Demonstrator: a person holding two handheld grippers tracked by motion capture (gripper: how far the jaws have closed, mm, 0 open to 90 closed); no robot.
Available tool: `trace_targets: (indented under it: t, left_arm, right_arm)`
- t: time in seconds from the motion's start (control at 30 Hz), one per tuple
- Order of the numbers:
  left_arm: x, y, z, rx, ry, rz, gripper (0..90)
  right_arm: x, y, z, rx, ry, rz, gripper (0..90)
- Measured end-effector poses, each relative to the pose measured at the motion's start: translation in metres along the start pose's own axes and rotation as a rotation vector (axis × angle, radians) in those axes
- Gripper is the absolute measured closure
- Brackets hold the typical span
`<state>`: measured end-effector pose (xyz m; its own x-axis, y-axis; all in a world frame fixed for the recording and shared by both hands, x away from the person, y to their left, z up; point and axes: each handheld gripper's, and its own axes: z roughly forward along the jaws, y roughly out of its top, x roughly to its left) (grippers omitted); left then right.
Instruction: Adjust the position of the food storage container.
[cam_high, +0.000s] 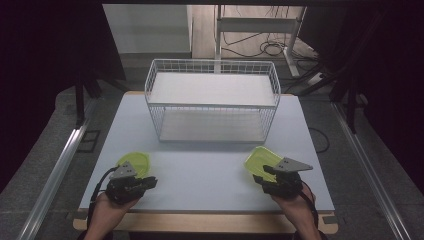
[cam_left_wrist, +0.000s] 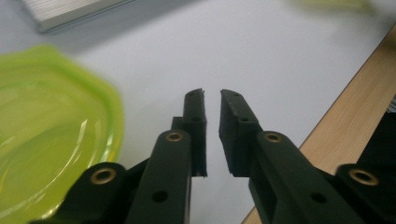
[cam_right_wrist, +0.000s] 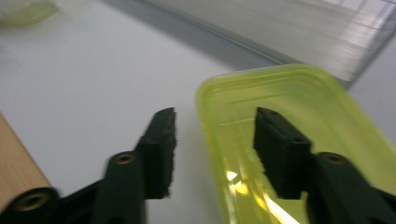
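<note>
My right claw (cam_right_wrist: 212, 149) straddles the near rim of the rectangular green container (cam_right_wrist: 303, 140), jaws spread, not yet pressing. My left claw (cam_left_wrist: 212, 100) is nearly pressed together, empty, with the round green bowl (cam_left_wrist: 42, 135) at its 9 o'clock on the counter (cam_high: 210, 175). Risk: closing off-centre may tip or skid the container toward the wire rack (cam_high: 212, 100).

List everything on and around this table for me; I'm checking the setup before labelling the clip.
Round container: one, translucent yellow-green, table's near left, beside the left gripper.
Rectangular container: one, translucent yellow-green, near right; its rim sits between the right gripper's jaws.
Wire rack: one, white, two shelves, far centre.
Table: one, pale grey top, wooden edge.
Left gripper: black, jaws nearly closed, nothing between them.
Right gripper: black, open.
</note>
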<state>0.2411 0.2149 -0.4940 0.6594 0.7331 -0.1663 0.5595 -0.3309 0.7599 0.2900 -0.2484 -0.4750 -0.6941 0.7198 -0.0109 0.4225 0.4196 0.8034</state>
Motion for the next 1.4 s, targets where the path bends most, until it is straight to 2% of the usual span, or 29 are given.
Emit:
trace_targets:
  t: [0.17, 0.23, 0.27, 0.3, 0.37, 0.4, 0.43, 0.5, 0.53, 0.57, 0.73, 0.97, 1.03, 1.07, 1.2, 1.3, 1.4]
  left_arm:
    - [-0.01, 0.019, 0.012, -0.005, -0.001, 0.025, 66.3]
    - [-0.015, 0.027, 0.018, -0.011, -0.001, 0.045, 59.2]
    - [-0.018, 0.03, 0.02, -0.016, 0.0, 0.05, 52.5]
    - [-0.02, 0.032, 0.023, -0.022, -0.001, 0.054, 52.5]
    - [-0.024, 0.033, 0.031, -0.045, -0.01, 0.05, 47.3]
    - [-0.025, 0.032, 0.035, -0.05, -0.012, 0.047, 41.9]
    - [-0.027, 0.03, 0.037, -0.049, -0.011, 0.046, 41.9]
    - [-0.033, 0.027, 0.042, -0.028, 0.011, 0.081, 34.6]
    - [-0.035, 0.025, 0.043, -0.024, 0.034, 0.104, 28.8]
    - [-0.038, 0.023, 0.042, -0.028, 0.051, 0.122, 28.8]
    - [-0.04, 0.014, 0.043, -0.041, 0.041, 0.134, 20.0]
    - [-0.044, 0.01, 0.05, -0.041, 0.042, 0.165, 17.8]
    - [-0.045, 0.009, 0.052, -0.029, 0.052, 0.179, 18.0]
    - [-0.045, 0.009, 0.053, -0.026, 0.055, 0.183, 19.0]
    - [-0.046, 0.01, 0.053, -0.01, 0.047, 0.193, 21.6]
    - [-0.047, 0.01, 0.052, -0.013, 0.048, 0.19, 28.8]
    - [-0.046, 0.012, 0.051, -0.026, 0.024, 0.176, 39.6]
  right_arm:
    - [-0.012, 0.002, -0.007, 0.02, -0.026, -0.004, 72.7]
    - [-0.016, 0.002, -0.009, 0.029, -0.026, -0.002, 79.1]
    - [-0.019, 0.001, -0.01, 0.038, -0.028, 0.003, 83.8]
    - [-0.019, 0.001, -0.01, 0.038, -0.028, 0.003, 83.8]
    - [-0.022, 0.001, -0.013, 0.042, -0.035, 0.006, 87.1]
    - [-0.024, 0.001, -0.016, 0.043, -0.053, 0.006, 88.1]
    - [-0.024, 0.001, -0.016, 0.043, -0.053, 0.006, 88.1]
    - [-0.029, 0.0, -0.02, 0.042, -0.071, 0.009, 88.5]
    - [-0.034, -0.002, -0.024, 0.042, -0.099, 0.018, 88.5]
    - [-0.034, -0.002, -0.024, 0.042, -0.099, 0.018, 88.5]
    - [-0.052, -0.011, -0.036, 0.039, -0.166, 0.064, 88.5]
    - [-0.071, -0.023, -0.049, 0.044, -0.242, 0.122, 88.5]
    - [-0.074, -0.026, -0.048, 0.056, -0.254, 0.13, 88.5]
    - [-0.076, -0.027, -0.048, 0.072, -0.278, 0.132, 88.5]
    - [-0.078, -0.029, -0.046, 0.091, -0.294, 0.141, 88.5]
    - [-0.08, -0.03, -0.045, 0.112, -0.31, 0.147, 88.5]
    - [-0.082, -0.033, -0.042, 0.129, -0.31, 0.163, 88.3]
